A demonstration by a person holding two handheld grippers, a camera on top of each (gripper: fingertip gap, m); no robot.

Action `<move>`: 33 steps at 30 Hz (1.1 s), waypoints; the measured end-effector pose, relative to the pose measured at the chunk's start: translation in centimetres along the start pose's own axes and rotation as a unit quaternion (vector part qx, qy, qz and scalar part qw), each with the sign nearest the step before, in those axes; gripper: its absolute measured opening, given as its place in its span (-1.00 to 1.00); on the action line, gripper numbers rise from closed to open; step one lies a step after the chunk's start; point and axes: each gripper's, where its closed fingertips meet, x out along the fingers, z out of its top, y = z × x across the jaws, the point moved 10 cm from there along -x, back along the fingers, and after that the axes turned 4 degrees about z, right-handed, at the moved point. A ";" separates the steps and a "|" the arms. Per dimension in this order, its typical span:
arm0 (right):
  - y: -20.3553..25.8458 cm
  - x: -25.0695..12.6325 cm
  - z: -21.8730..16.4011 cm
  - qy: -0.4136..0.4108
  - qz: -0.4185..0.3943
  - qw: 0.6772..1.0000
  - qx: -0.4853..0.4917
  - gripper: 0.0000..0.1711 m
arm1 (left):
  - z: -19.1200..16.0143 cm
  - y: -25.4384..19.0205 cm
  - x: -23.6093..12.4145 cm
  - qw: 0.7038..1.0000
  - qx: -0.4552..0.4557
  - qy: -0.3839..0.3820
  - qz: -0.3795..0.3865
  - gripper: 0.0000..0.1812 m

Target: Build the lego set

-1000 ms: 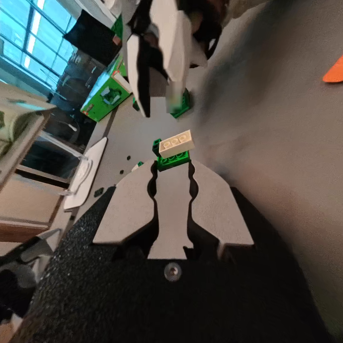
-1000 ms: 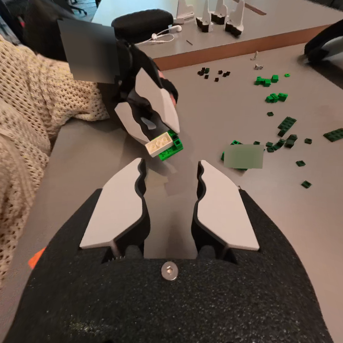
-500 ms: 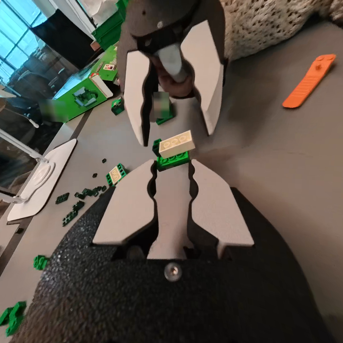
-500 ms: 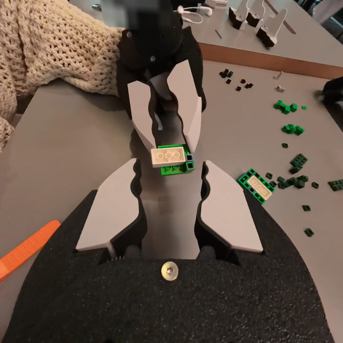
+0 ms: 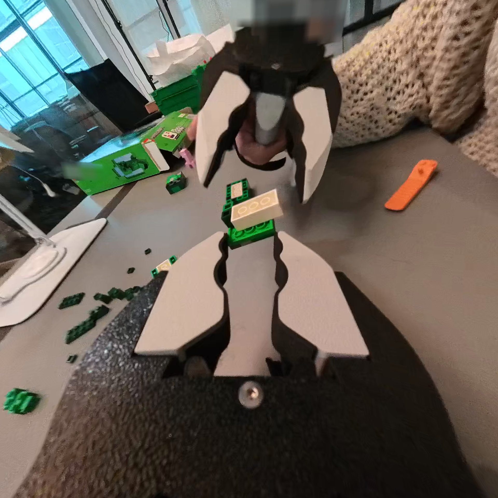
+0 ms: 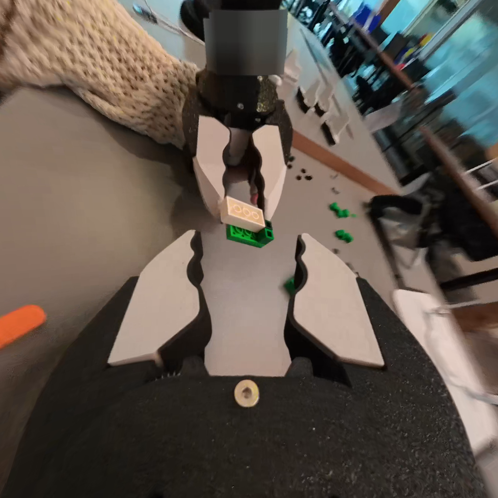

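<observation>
Grey worktop [image 5: 377,269], bricks scattering across it. Left gripper [image 5: 250,237] is pinching the green brick [image 5: 252,233], a white brick [image 5: 256,213] sitting crooked on top. It's looking light, rigid, slick: best squeezed on its flat sides. Right gripper [image 6: 246,239] is hanging spread, empty. Background's blurring; the underside is hidden.

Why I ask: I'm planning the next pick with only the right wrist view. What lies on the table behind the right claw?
Observer: A green box, off to one side.
Operator: Any loose pieces by it?
Observer: A pink piece lies against the box's near end.
Operator: Anything nearer?
Observer: A small green block sits just in front of the pink piece.
</observation>
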 end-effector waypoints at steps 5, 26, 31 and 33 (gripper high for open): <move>1.4 0.4 1.2 0.038 -0.072 0.986 -0.149 -0.36 | 0.6 0.3 -0.3 0.988 -0.115 -0.062 -0.083 -0.65; 1.1 1.5 2.6 0.017 -0.049 0.983 -0.174 -0.79 | 0.6 0.8 -0.4 0.934 -0.260 -0.125 -0.211 -0.65; 1.2 1.4 2.5 0.017 -0.050 0.981 -0.187 -0.80 | 0.7 0.7 -0.3 0.935 -0.258 -0.122 -0.212 -0.65; 1.2 1.3 2.5 0.016 -0.041 0.982 -0.184 -0.80 | 0.7 0.6 -0.2 0.933 -0.259 -0.121 -0.217 -0.65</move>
